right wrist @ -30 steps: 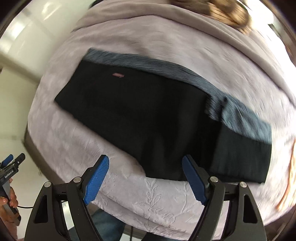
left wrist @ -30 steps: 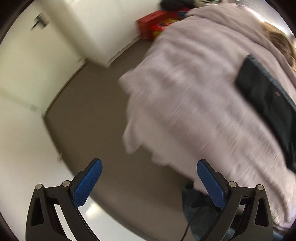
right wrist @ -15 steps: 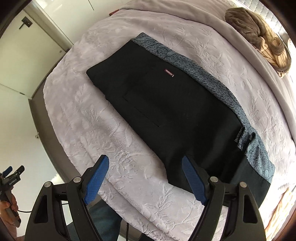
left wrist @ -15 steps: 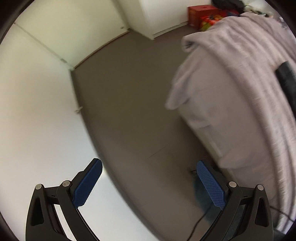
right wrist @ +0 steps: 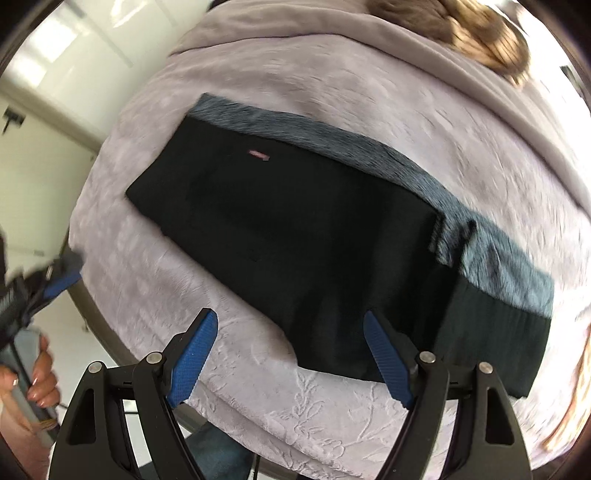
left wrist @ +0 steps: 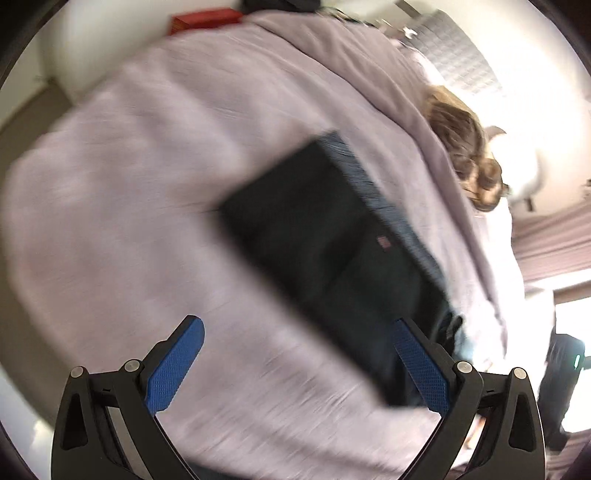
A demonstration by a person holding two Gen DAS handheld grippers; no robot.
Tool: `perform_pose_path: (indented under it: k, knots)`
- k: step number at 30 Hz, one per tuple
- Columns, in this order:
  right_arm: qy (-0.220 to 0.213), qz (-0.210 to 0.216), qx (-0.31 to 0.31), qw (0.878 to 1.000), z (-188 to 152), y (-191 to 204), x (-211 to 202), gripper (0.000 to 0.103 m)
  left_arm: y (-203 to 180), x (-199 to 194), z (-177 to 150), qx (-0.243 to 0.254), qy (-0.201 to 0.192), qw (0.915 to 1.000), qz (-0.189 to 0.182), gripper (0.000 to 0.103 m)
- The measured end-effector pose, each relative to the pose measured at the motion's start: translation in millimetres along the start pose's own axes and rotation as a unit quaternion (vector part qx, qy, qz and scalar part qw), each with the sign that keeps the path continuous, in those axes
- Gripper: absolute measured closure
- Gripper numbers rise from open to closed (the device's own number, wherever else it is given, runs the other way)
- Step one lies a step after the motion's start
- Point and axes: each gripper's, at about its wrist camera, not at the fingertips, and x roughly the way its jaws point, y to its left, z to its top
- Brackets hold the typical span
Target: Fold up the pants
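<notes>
black pants (right wrist: 295, 236), folded into a long flat strip, lie on a pale lilac embossed bedspread (right wrist: 295, 406). a grey-blue patterned band (right wrist: 369, 147) runs along the strip's far edge, from 11 o'clock to 3 o'clock in the right wrist view. a small red label (right wrist: 258, 155) sits near that band, toward the 11 o'clock end. the strip's near corner lies at about 6 o'clock, just above the right gripper (right wrist: 290, 354).

right gripper: blue pads wide apart, nothing between them, no contact with cloth. it hangs over the bedspread edge; the right pad overlaps the pants' near edge in view only.

left gripper (left wrist: 297, 363): pads also wide apart, empty. left wrist view is motion-blurred. there the pants (left wrist: 332, 251) run from centre toward 5 o'clock, with the bedspread (left wrist: 147, 166) all round them. label (left wrist: 384, 242) faintly visible.

in the right wrist view the left gripper (right wrist: 55, 284) shows at 9 o'clock, blurred, off the bed's edge, held by a hand (right wrist: 33, 384) at 8 o'clock.

a brown furry item (right wrist: 461, 29) lies at 1 o'clock on the far side of the bed; what it is, cannot tell. a red box (left wrist: 203, 20) sits at 11 o'clock in the left view, beyond the bed.
</notes>
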Motion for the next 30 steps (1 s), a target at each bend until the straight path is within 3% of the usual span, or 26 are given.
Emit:
perform_pose_path:
  k: [4,11,15,19,21,23,26,28,30]
  knots:
    - [0.004,0.003,0.037,0.999,-2.9,-14.3,9.3,0.019,1.4,51.0,20.4,-0.007,0.025,0.9989,-0.039,0.0]
    - [0.01,0.003,0.056,0.998,-4.8,-23.6,26.4,0.019,19.8,76.3,21.7,-0.046,0.041,0.9954,-0.074,0.0]
    - [0.016,0.007,0.052,0.999,0.7,-23.3,34.0,0.019,1.7,77.1,27.9,-0.035,0.035,0.9965,-0.067,0.0]
    - [0.006,0.013,0.051,0.999,8.8,-22.8,31.5,0.019,-22.3,61.5,31.8,-0.003,0.0,0.9964,-0.084,0.0]
    - [-0.006,0.018,0.049,0.999,14.2,-24.2,27.2,0.019,-21.0,76.4,33.4,0.001,0.011,0.9986,-0.052,0.0]
    - [-0.012,0.018,0.044,0.999,21.0,-25.5,24.9,0.019,-7.6,100.7,35.4,-0.029,0.044,0.998,-0.034,0.0]
    - [-0.023,0.013,0.036,0.999,33.5,-28.4,20.1,0.019,-2.6,106.5,40.7,-0.055,0.039,0.9977,-0.006,0.017]
    - [-0.032,0.013,0.027,0.999,45.4,-30.1,14.0,0.019,-7.8,101.6,41.3,-0.048,0.025,0.9981,0.03,0.041]
    - [-0.037,0.018,0.022,0.999,56.7,-32.0,8.6,0.019,-22.8,91.6,36.4,0.008,-0.001,0.9969,0.078,0.062]
